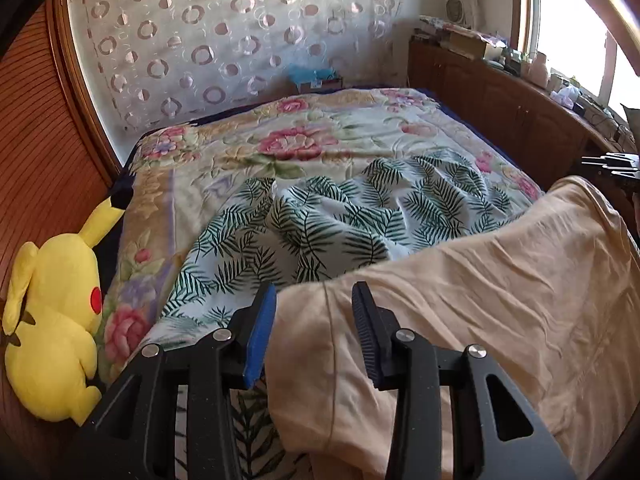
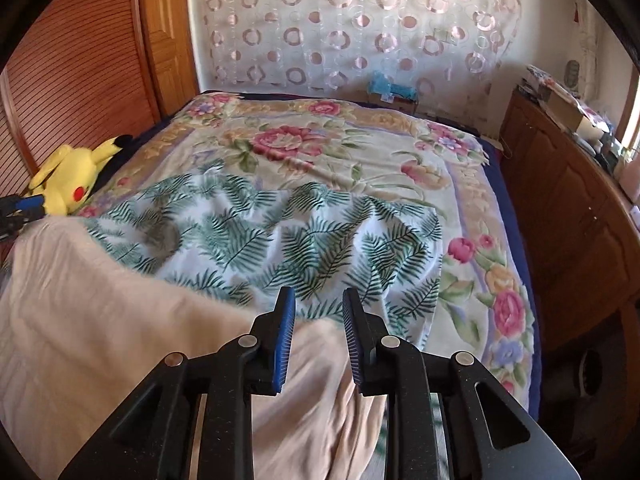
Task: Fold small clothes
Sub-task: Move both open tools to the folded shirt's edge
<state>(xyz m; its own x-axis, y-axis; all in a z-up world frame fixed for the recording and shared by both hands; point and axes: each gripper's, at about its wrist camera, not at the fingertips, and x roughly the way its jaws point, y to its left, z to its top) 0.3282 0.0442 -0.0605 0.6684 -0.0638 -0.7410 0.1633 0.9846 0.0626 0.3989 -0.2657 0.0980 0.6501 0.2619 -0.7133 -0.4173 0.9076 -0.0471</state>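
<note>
nearby, a peach garment [image 1: 480,280] lies rumpled across the near end of the bed, draped over a palm-leaf cloth [image 1: 320,216] that spreads on the floral blanket [image 1: 304,136]; the left gripper [image 1: 314,296] has its jaws parted with a fold of the garment between them, the pads not pressing it, and the right gripper [image 2: 319,300] has its jaws parted above the garment's right edge, gripping nothing. a yellow plush toy [image 1: 56,320] lies at the bed's left edge against the slatted wooden door [image 1: 44,160], a cluttered wooden cabinet [image 2: 568,200] runs along the right, and a blue box [image 2: 390,90] sits by the far wall.
</note>
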